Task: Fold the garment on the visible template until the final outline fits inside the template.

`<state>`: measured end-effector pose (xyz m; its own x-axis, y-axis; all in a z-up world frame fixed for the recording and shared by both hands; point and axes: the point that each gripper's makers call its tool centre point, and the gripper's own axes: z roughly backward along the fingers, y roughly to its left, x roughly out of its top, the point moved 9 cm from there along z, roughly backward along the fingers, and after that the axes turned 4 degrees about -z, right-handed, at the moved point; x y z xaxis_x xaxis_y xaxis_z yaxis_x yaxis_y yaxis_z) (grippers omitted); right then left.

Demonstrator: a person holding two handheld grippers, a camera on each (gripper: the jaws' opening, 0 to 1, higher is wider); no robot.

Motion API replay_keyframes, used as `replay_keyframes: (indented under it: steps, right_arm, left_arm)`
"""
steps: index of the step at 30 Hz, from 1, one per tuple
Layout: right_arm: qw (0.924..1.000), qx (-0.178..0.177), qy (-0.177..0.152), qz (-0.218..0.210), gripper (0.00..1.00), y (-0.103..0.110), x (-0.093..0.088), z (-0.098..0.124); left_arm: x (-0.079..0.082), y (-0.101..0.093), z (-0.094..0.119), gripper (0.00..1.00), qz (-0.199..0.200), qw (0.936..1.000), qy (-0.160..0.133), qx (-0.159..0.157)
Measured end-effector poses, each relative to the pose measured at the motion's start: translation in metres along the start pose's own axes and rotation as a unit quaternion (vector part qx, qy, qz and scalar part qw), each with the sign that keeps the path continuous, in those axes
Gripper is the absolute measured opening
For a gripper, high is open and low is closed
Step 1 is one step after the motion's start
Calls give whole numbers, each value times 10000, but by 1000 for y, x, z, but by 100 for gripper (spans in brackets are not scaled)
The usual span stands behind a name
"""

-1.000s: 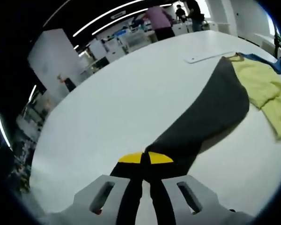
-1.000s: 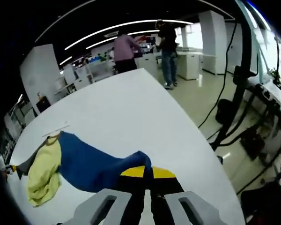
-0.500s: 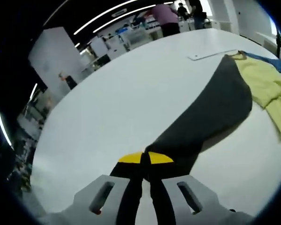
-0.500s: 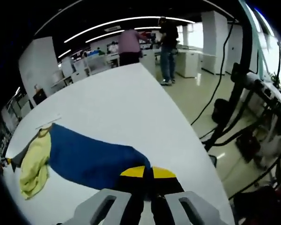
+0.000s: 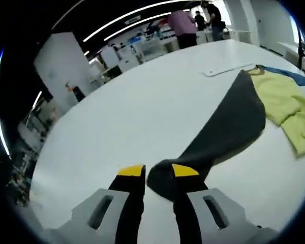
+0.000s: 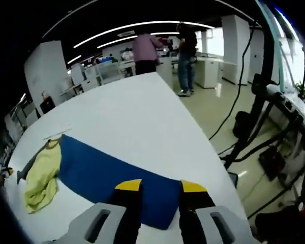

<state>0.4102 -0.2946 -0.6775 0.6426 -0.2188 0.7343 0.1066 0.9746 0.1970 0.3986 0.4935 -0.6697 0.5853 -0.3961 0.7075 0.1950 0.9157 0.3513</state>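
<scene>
Both your claws are spread: left gripper [image 5: 158, 172] straddles the grey sleeve [image 5: 229, 127], right gripper [image 6: 161, 185] the blue sleeve [image 6: 117, 175], each running straight ahead.

Garment [image 5: 229, 127] lies spread on the surface [image 5: 137, 117]. Left gripper view: one sleeve runs from the garment body [image 5: 282, 96] at far right down to the left gripper [image 5: 158, 171], sleeve end between its parted jaws; template [image 5: 229, 68] flat on the surface just behind the garment. Right gripper view: other sleeve [image 6: 117, 175] runs from the body at left to the right gripper [image 6: 160, 187], its end between the parted jaws, near the surface's right edge; floor and cables right of the surface, people [image 6: 147, 51] standing behind its far end.
</scene>
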Motion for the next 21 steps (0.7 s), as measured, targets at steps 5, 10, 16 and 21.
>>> replay_keyframes:
  steps: [5,10,16,21]
  right_arm:
    - [9984,510,89,237,48,24,-2,2]
    - [9918,1120,114,598,58,52,-3,4]
    - [9818,1706,161,815,64,80,-6,6]
    - [9706,2164,224,1034,66,106,-11,6]
  left_arm:
    - [1,-18,8,34,-14,9988,-276,-417]
    - [1,-42,16,43,15,9938,-565,-960]
    - [-5,-69,26,51,-68,9871,-765,-1407]
    - [-9,-94,33,56,-225,9783,-918,-1844]
